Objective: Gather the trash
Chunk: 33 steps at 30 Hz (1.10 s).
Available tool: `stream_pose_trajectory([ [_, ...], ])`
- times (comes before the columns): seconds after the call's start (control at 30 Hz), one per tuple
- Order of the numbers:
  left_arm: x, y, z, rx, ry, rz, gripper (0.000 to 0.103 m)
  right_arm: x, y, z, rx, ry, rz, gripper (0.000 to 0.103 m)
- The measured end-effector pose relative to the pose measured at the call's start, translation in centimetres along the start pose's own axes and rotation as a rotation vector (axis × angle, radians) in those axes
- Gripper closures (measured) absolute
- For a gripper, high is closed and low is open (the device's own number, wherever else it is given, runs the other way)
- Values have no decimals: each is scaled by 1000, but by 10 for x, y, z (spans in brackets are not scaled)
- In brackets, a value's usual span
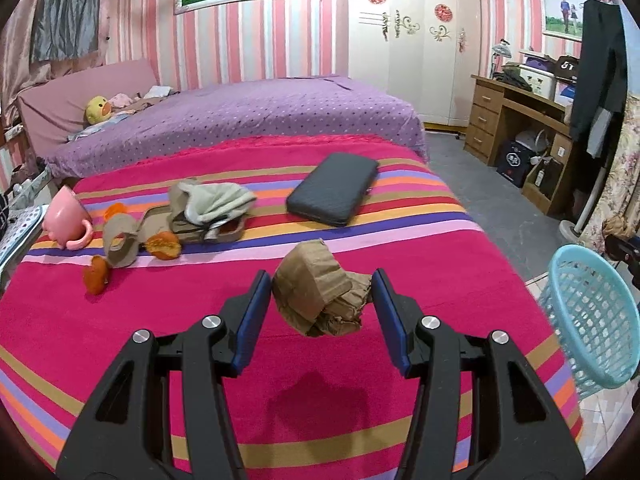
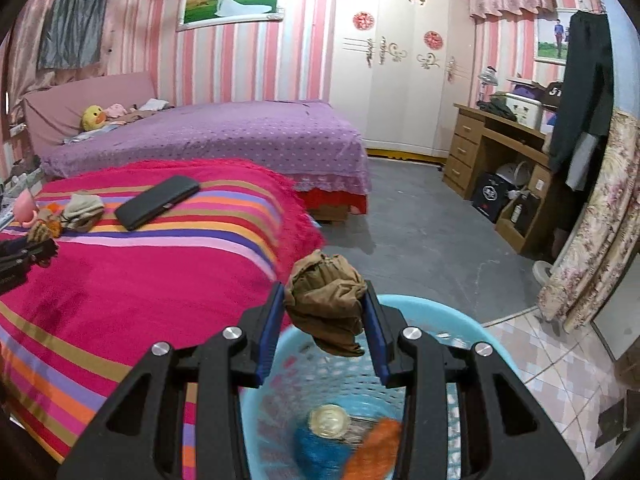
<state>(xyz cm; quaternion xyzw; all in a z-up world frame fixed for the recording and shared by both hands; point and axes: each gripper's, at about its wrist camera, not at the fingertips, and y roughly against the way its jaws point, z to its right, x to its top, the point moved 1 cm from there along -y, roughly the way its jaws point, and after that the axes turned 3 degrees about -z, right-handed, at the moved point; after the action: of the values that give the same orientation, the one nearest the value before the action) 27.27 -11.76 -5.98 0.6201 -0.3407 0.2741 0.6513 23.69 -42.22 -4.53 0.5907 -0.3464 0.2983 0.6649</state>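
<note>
Left hand-held gripper [image 1: 322,294] is clamped on a crumpled brown paper wad [image 1: 320,292] held just above the striped bed [image 1: 420,264], toward its right edge near the blue basket [image 1: 592,320]. The right hand-held gripper [image 2: 326,306] is squeezing a darker scrunched brown wad [image 2: 326,300] right over that basket's [image 2: 452,320] open mouth. Both look feather-light and squishy, so I'd guess pinching across the fattest part of the bundle holds best, since loose flaps would probably just slip.
</note>
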Motion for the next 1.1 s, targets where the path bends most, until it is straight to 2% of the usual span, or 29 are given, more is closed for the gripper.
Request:
stream_pose_trajectory([
  [0.23,4,-2,39,-80,29,-4,52,-14,4,51,-51,-48,-6,65],
  [0.47,8,1,113,-104,-53,3,52,-31,10,98,-78,-128,-11,65],
  [0.57,8,0,147,-142,-73,-14,52,-38,10,112,-86,-146,-16,65],
  [0.83,1,-5,228,-220,-131,-51,52,-43,10,135,-105,-189,-6,65],
  [1.1,-10,-14,271,-214,-199,-59,51,-46,0,140,-96,-164,-15,65],
])
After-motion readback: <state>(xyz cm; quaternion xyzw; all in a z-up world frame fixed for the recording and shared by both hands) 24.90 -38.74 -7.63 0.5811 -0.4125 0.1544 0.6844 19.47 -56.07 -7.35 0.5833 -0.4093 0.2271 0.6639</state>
